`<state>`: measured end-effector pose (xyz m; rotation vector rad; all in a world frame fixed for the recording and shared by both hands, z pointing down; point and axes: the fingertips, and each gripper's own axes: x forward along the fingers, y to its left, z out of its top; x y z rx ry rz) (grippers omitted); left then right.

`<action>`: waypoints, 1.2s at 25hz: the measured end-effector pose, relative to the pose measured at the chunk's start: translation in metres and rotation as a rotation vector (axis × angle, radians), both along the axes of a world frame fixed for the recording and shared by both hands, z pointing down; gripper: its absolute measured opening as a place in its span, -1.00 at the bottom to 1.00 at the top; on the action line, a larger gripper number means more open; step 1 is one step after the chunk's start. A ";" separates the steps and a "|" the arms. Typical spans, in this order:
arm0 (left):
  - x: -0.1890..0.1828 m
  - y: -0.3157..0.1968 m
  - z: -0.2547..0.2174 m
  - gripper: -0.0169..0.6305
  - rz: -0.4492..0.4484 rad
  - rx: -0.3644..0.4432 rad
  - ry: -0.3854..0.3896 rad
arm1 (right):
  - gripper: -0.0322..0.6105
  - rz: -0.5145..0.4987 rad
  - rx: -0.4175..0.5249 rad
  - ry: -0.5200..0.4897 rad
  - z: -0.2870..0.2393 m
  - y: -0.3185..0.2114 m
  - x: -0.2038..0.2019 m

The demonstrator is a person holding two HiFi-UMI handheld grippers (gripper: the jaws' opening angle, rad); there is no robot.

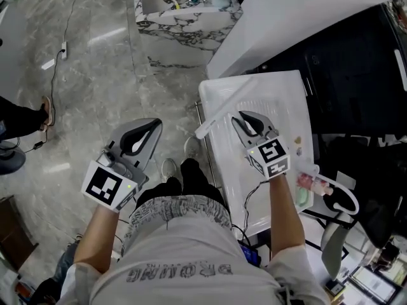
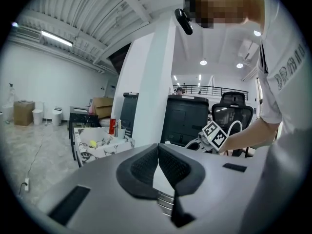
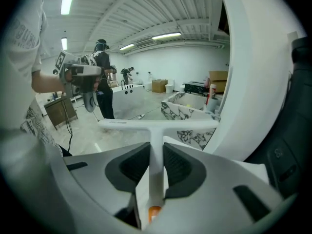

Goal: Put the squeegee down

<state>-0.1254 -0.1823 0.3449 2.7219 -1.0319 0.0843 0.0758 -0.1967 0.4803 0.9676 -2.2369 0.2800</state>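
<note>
While the squeegee [image 3: 155, 126] hangs over the table [image 1: 280, 94], nothing is set down yet.
Right gripper [image 3: 156, 147] clamps its handle, blade at the table's ten o'clock edge; left gripper [image 2: 158, 147] closed, empty.

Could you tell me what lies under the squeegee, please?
The white tray lies beneath the squeegee; the right gripper clamping its handle covers the tray directly below.

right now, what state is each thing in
squeegee: held by its handle, blade crosswise ahead of the jaws
right gripper: shut on the squeegee
left gripper: jaws together, empty
white table: under the squeegee, contact unclear
</note>
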 end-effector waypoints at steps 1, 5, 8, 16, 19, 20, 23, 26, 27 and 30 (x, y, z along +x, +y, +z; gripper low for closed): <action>0.003 -0.002 0.001 -0.89 0.001 -0.004 -0.004 | -0.61 -0.007 -0.005 0.007 0.004 -0.003 0.002; 0.014 -0.010 0.008 -0.89 0.005 -0.022 -0.024 | -0.61 -0.038 -0.016 0.035 0.019 -0.015 0.009; 0.020 -0.015 0.014 -0.89 0.005 -0.039 -0.039 | -0.61 -0.063 -0.023 0.056 0.029 -0.022 0.011; 0.034 -0.027 0.028 -0.89 0.005 -0.074 -0.061 | -0.61 -0.121 -0.045 0.106 0.058 -0.035 0.020; 0.038 -0.032 0.033 -0.89 0.012 -0.088 -0.068 | -0.61 -0.139 -0.054 0.119 0.066 -0.039 0.021; 0.040 -0.033 0.035 -0.89 0.014 -0.088 -0.068 | -0.61 -0.145 -0.052 0.128 0.069 -0.041 0.022; 0.043 -0.036 0.039 -0.89 0.016 -0.088 -0.071 | -0.61 -0.167 -0.049 0.149 0.077 -0.044 0.022; 0.046 -0.035 0.045 -0.89 0.018 -0.101 -0.081 | -0.61 -0.184 -0.053 0.150 0.084 -0.044 0.021; 0.047 -0.034 0.047 -0.89 0.020 -0.109 -0.087 | -0.61 -0.191 -0.052 0.156 0.086 -0.044 0.021; 0.049 -0.034 0.053 -0.89 0.024 -0.120 -0.097 | -0.61 -0.207 -0.053 0.175 0.096 -0.045 0.021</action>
